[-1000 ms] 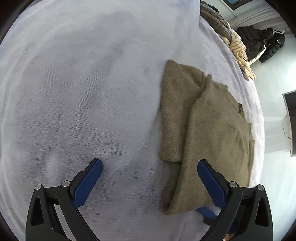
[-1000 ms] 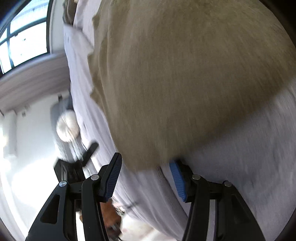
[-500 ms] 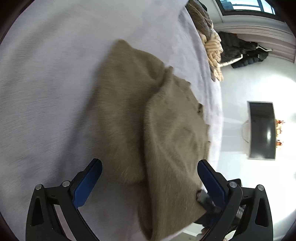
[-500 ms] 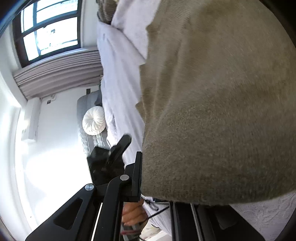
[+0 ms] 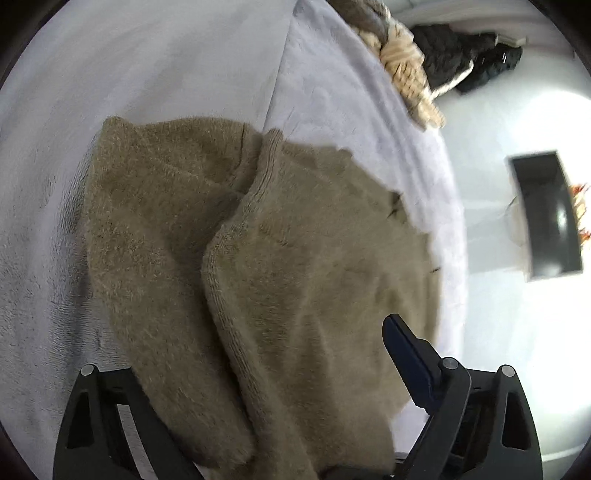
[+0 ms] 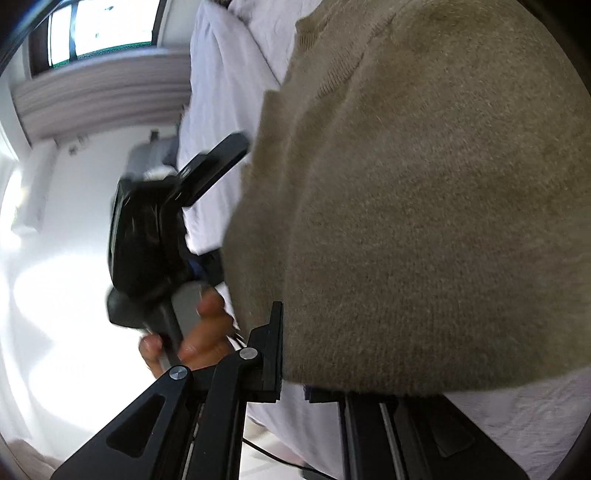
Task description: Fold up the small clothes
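An olive-brown knit garment lies partly folded on a pale lilac bed cover. In the left wrist view my left gripper is open, its near end of the garment lying between the jaws; the right blue pad shows and the left pad is hidden under the cloth. In the right wrist view the garment fills most of the frame, and my right gripper is shut on its near edge. The left gripper and the hand holding it show at the left of that view.
A pile of knitted clothes lies at the far edge of the bed, with dark coats beyond. A black screen is on the white wall. A window and curtain show past the bed edge.
My left gripper has moved onto the garment's near end, whose cloth now covers its left jaw. My right gripper has closed on the garment's edge and lifted it.
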The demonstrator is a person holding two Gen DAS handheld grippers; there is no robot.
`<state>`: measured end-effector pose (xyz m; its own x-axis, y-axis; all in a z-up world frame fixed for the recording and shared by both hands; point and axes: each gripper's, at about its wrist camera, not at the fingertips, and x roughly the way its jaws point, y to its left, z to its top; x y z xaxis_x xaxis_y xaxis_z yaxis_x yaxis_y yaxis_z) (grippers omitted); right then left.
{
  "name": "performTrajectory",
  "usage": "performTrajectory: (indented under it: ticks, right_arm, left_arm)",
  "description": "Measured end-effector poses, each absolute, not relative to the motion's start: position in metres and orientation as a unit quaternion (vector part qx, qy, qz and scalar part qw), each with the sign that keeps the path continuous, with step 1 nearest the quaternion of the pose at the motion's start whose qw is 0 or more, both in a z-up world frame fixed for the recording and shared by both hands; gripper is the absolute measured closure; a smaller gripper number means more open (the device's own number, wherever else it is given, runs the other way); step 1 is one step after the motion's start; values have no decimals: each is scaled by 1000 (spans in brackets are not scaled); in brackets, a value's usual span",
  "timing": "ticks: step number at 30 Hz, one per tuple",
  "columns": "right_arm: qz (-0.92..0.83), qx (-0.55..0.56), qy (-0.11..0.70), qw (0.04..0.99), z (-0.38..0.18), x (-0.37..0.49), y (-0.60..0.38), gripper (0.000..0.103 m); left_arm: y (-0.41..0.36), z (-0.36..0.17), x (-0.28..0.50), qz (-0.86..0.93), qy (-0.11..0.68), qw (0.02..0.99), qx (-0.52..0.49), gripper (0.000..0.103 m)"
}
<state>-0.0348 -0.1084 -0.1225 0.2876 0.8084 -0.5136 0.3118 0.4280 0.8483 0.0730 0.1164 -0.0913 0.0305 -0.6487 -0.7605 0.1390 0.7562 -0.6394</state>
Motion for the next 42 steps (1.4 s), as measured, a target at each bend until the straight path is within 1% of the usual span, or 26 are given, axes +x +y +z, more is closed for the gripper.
performTrajectory:
  ticks: [1, 4, 6, 7, 8, 9, 10, 11, 12, 13, 14, 16, 18, 21, 25, 29, 33, 37, 41, 42]
  right_arm:
    - [200, 487, 574, 627, -122, -34, -109, 91]
    - [208, 451, 609, 618, -119, -40, -118, 90]
    - [206, 433, 620, 621, -112, -43, -133, 90]
    - [202, 427, 619, 627, -107, -43, -142, 90]
    - [194, 420, 616, 637, -102, -41, -153, 87]
    - [178, 411, 611, 652, -96, -37, -166, 75]
    - [162, 403, 605, 667, -92, -33, -177, 69]
    - [142, 391, 596, 687, -87, -28, -189, 69]
    - [121, 376, 589, 705, -83, -21, -199, 75]
    - [101, 360, 584, 721, -78, -13, -206, 96]
    - [84, 344, 580, 733, -77, -6, -213, 100]
    - [59, 309, 579, 753, -80, 3, -221, 100]
    - [58, 293, 593, 747, -95, 11, -221, 100]
    - [69, 311, 612, 723, -123, 15, -212, 100]
    - [77, 341, 596, 723, -126, 8, -221, 100]
    - [93, 380, 586, 710, -135, -7, -245, 100]
    - [102, 404, 570, 709, -131, -22, -264, 100]
    - [97, 428, 543, 716, -126, -49, -288, 99]
    - [66, 471, 513, 715, -126, -81, -333, 99]
    - [55, 477, 511, 713, -127, -101, -350, 99]
  left_arm:
    - [114, -92, 72, -283, 637, 692, -188, 10]
    - [109, -95, 70, -272, 641, 701, -156, 10]
    - [109, -97, 69, -264, 641, 707, -141, 21]
    - [107, -98, 69, -250, 644, 712, -123, 29]
    - [106, -98, 69, -242, 646, 715, -113, 38]
    - [105, -99, 68, -235, 647, 718, -101, 43]
    - [105, -100, 67, -225, 648, 722, -87, 52]
    - [105, -101, 66, -219, 648, 726, -74, 59]
    - [104, -100, 65, -216, 647, 729, -66, 63]
    - [103, -99, 65, -216, 644, 732, -61, 72]
    - [103, -96, 64, -216, 641, 735, -55, 82]
    - [104, -90, 63, -220, 635, 738, -59, 85]
    - [107, -83, 62, -228, 631, 738, -74, 86]
    - [109, -69, 63, -247, 620, 736, -109, 86]
    - [99, -41, 63, -276, 599, 740, -136, 86]
    - [67, -12, 63, -305, 577, 744, -143, 86]
    - [20, 16, 60, -338, 557, 748, -123, 86]
    - [-38, 37, 50, -366, 534, 759, -68, 86]
    - [-110, 30, 32, -396, 535, 746, -12, 86]
    - [-125, 25, 27, -401, 536, 743, 2, 86]
